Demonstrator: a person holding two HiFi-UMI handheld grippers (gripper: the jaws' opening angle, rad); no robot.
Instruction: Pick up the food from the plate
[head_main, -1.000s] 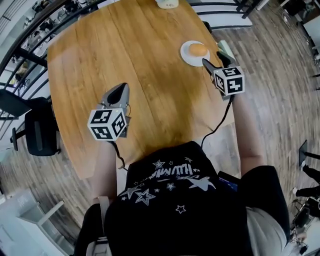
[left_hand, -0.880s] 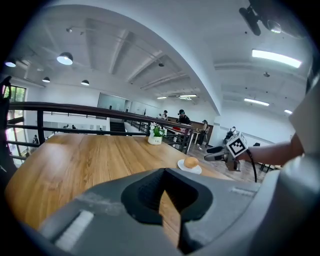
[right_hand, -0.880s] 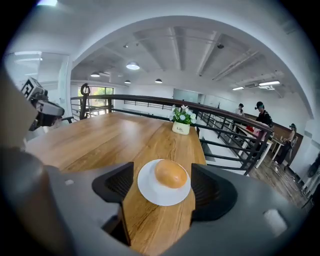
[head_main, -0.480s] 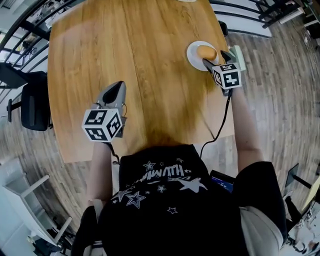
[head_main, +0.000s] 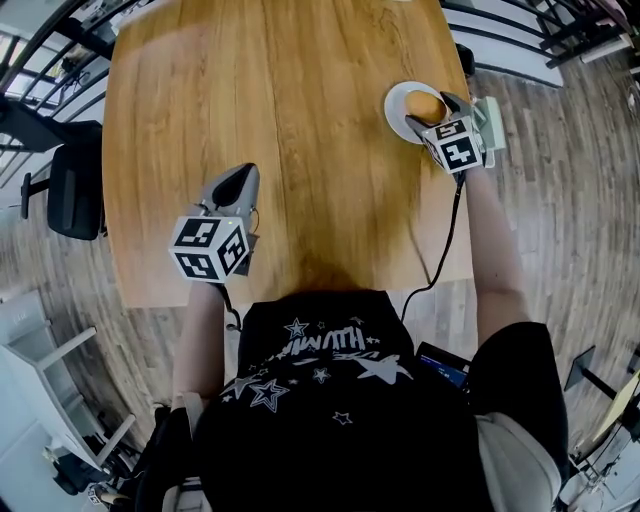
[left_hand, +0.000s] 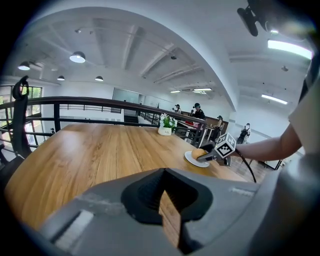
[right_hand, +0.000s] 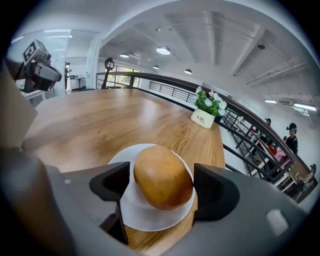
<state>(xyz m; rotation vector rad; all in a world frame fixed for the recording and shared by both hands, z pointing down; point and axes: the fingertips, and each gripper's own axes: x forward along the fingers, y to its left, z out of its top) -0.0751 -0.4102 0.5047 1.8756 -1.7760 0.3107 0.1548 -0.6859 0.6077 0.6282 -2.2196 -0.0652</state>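
Note:
A golden-brown bun (right_hand: 162, 176) sits on a small white plate (right_hand: 150, 216) near the right edge of the wooden table (head_main: 250, 90). My right gripper (right_hand: 162, 186) has the bun between its jaws, which are still opening; the pads stand apart from its sides. From the head view, the same bun (head_main: 427, 104) and plate (head_main: 398, 108) lie under the right gripper (head_main: 431, 110). Low over the table's near left part, my left gripper (head_main: 238, 180) is shut and holds nothing. The left gripper view shows the bun (left_hand: 199, 153) far off at the right.
A white pot of flowers (right_hand: 204, 117) stands at the table's far end. The table's right edge runs close behind the plate, with a railing (right_hand: 250, 135) beyond it. A black chair (head_main: 75, 190) stands off the table's left side.
My right gripper has moved forward from the plate's near rim to either side of the bun. The left gripper has stayed where it was.

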